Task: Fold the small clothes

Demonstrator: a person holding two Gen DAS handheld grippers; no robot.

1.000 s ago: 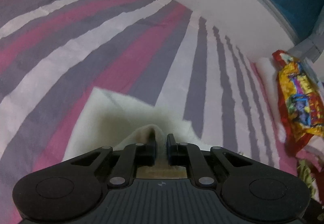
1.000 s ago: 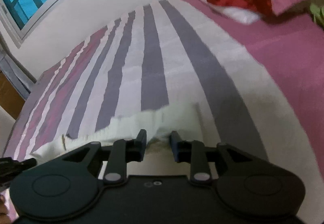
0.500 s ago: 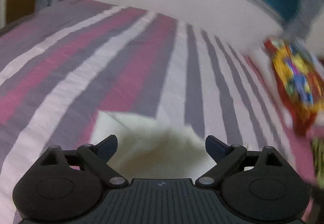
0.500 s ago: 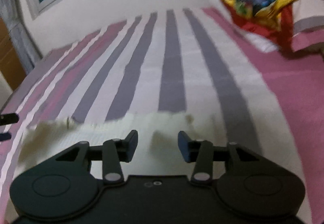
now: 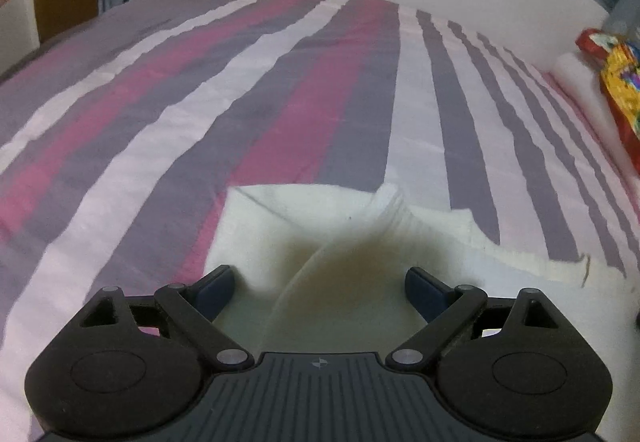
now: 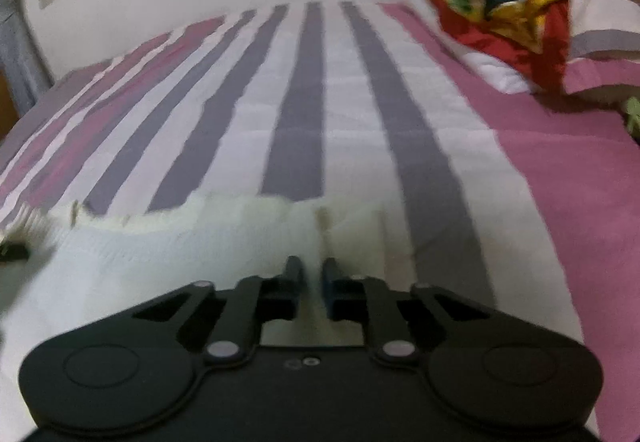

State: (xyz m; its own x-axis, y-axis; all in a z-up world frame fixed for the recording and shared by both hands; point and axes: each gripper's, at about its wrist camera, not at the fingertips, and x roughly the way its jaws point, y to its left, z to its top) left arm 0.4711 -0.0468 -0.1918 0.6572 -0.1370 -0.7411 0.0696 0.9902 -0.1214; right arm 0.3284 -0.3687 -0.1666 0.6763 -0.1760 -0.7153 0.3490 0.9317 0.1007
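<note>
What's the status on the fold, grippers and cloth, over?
Left gripper open above the white cloth. Right gripper shut on white cloth edge. Cloth rumpled on striped bedsheet. Nothing in the way.

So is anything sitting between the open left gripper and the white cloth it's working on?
Nothing visible. The left gripper is open directly over the white cloth, whose raised fold lies between its fingers. The colourful fabric sits far off by the bed's edge, clear of it.

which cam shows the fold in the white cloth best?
Left wrist: the cloth lies sharp, its raised fold and left corner plain between the open fingers. Right wrist shows the cloth blurred, only its frayed far edge, fingers nearly closed over it.
</note>
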